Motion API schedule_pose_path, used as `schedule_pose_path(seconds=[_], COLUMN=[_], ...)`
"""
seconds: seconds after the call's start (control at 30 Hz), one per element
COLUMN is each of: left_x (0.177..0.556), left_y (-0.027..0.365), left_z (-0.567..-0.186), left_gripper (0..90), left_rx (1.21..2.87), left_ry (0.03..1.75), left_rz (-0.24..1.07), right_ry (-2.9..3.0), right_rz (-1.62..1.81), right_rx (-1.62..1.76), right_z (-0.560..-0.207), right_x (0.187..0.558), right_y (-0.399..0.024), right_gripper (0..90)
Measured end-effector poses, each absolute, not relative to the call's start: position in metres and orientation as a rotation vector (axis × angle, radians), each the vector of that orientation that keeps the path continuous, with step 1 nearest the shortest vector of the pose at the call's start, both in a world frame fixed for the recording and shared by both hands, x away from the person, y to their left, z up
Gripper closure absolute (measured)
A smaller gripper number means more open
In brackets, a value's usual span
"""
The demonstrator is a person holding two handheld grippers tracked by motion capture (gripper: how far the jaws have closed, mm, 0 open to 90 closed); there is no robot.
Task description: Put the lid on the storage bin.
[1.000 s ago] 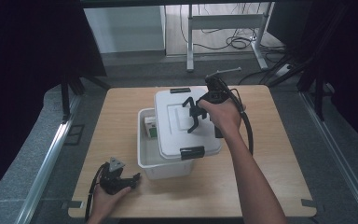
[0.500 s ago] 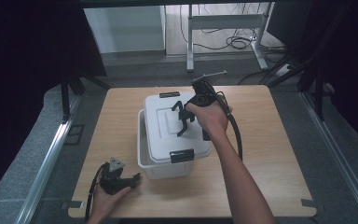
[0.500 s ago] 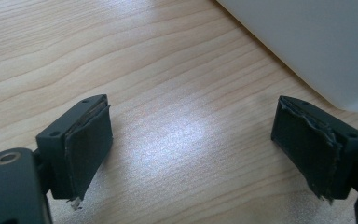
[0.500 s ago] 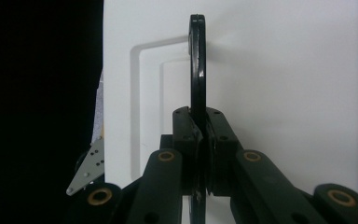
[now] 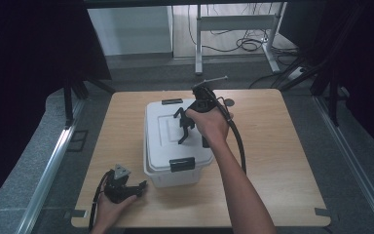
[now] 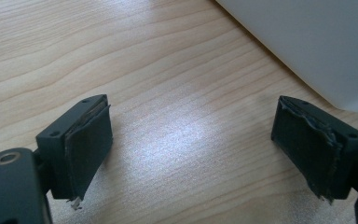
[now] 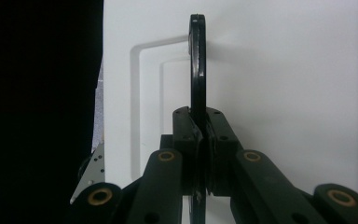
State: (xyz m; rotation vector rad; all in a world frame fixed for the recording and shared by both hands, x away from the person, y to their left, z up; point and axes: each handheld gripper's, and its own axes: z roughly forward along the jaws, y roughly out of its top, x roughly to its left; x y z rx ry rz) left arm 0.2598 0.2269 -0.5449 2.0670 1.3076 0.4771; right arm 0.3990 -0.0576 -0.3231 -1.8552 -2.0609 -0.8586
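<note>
- Right gripper: jaws clamped on the black handle of the white lid; in the right gripper view the handle stands on edge between the two pads and runs straight ahead of them.
- Lid lies directly under this gripper, resting on the white box (black latches at its near and far ends).
- The right hand grips the tool from above; its cable trails down along the forearm.
- Left gripper: jaws wide apart, nothing between the pads; bare wooden table ahead of them.
- From the left gripper, the box sits just ahead and to one side (its white wall fills the upper corner of the left gripper view), close but not touching.
- Left gripper rests low on the table, held by the left hand.
</note>
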Motion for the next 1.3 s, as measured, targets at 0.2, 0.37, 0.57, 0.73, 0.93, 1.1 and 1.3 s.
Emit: schedule_pose_path(seconds=[0.2, 0.37, 0.57, 0.73, 0.93, 1.1, 1.3], left_x=[0.26, 0.26, 0.26, 0.26, 0.26, 0.26, 0.26], left_y=[0.227, 0.227, 0.227, 0.227, 0.227, 0.227, 0.226], left_z=[-0.545, -0.545, -0.545, -0.545, -0.545, -0.545, -0.545], left_gripper=[12.2, 12.2, 12.2, 12.2, 12.2, 12.3, 12.2], left_rx=[2.066, 2.07, 2.07, 2.07, 2.069, 2.07, 2.07], left_ry=[1.306, 1.303, 1.302, 1.302, 1.305, 1.304, 1.304], left_rz=[0.477, 0.475, 0.475, 0.475, 0.473, 0.473, 0.473], right_ry=[-2.063, -2.058, -2.048, -2.03, -2.018, -2.06, -2.178], right_rz=[-0.832, -0.818, -0.797, -0.779, -0.79, -0.816, -0.939], right_rx=[-1.868, -1.878, -1.884, -1.905, -1.903, -1.865, -1.77], right_z=[-0.328, -0.334, -0.342, -0.353, -0.363, -0.362, -0.358], right_x=[0.401, 0.403, 0.405, 0.406, 0.406, 0.405, 0.402], right_y=[-0.05, -0.044, -0.036, -0.033, -0.035, -0.035, -0.037], right_gripper=[84.7, 84.7, 84.7, 84.7, 84.5, 77.2, 52.2])
